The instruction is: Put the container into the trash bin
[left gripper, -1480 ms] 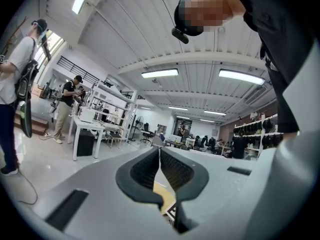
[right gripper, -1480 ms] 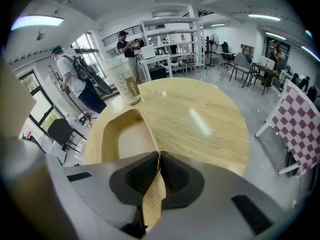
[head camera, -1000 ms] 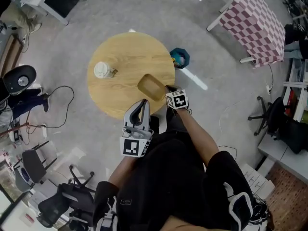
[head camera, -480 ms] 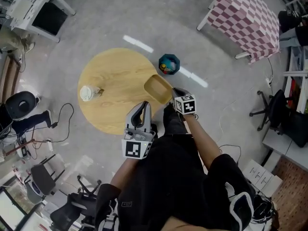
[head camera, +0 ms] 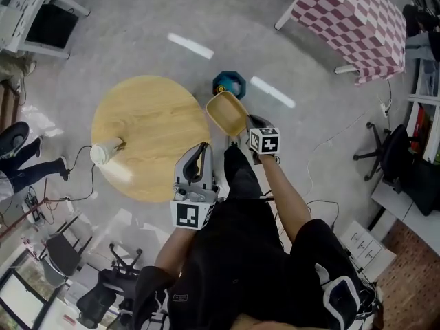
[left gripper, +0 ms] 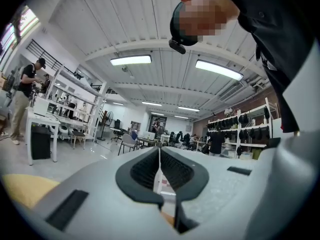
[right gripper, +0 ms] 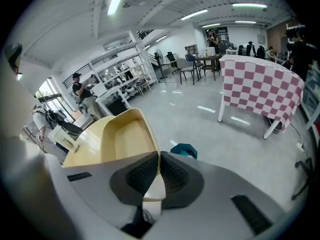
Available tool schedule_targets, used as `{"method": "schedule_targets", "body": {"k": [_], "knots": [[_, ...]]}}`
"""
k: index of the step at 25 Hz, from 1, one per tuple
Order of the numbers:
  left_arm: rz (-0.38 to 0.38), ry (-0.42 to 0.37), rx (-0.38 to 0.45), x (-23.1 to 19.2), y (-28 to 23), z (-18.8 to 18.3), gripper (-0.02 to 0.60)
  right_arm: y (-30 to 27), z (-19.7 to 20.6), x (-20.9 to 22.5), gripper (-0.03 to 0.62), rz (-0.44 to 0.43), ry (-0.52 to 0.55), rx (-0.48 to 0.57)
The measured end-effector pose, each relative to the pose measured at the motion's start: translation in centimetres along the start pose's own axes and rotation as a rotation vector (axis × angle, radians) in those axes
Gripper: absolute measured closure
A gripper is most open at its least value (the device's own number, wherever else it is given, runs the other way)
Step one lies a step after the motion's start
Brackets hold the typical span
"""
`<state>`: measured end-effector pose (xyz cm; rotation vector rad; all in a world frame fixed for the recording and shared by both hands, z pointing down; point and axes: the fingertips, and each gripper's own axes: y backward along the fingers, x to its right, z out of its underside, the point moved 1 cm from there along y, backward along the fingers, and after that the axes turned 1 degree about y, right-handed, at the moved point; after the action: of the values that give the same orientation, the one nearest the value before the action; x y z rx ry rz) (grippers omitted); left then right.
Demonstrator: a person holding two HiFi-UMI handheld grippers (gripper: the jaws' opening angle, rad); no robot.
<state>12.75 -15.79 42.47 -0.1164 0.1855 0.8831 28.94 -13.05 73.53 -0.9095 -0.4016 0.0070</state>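
Observation:
The container (head camera: 227, 112), a shallow tan tray, hangs in the air just past the right edge of the round wooden table (head camera: 148, 136). My right gripper (head camera: 246, 125) is shut on its near wall. In the right gripper view the container (right gripper: 121, 140) fills the left, its thin rim pinched between the pads (right gripper: 148, 170). The teal trash bin (head camera: 228, 84) stands on the floor just beyond the container; the same trash bin (right gripper: 185, 150) shows right behind the jaws. My left gripper (head camera: 200, 151) is over the table's near edge, shut and holding nothing, with its pads (left gripper: 172, 170) touching.
A white cup (head camera: 103, 154) lies on its side at the table's left edge. A table with a checked red-and-white cloth (head camera: 357, 19) stands at the far right. Office chairs (head camera: 388, 160) and floor cables (head camera: 323, 163) lie right. A person (right gripper: 82, 96) stands at desks.
The right gripper has carried the container from over the table out past its right edge, close to the bin. The left gripper has moved along with it, still shut.

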Motion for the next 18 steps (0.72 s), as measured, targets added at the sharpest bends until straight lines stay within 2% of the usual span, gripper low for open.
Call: {"method": "schedule_targets", "body": {"k": [8,18], "knots": [[-0.007,-0.046,-0.017,-0.5,-6.2,2.8,0.565,-8.0,-0.1,6.7,0.557,0.055,-0.048,-0.055],[-0.042,0.001,-0.065,-3.3,-10.2,8.4,0.565,-19.2,4.1,13.4,0.557,0.145,-0.17,-0.175]]}}
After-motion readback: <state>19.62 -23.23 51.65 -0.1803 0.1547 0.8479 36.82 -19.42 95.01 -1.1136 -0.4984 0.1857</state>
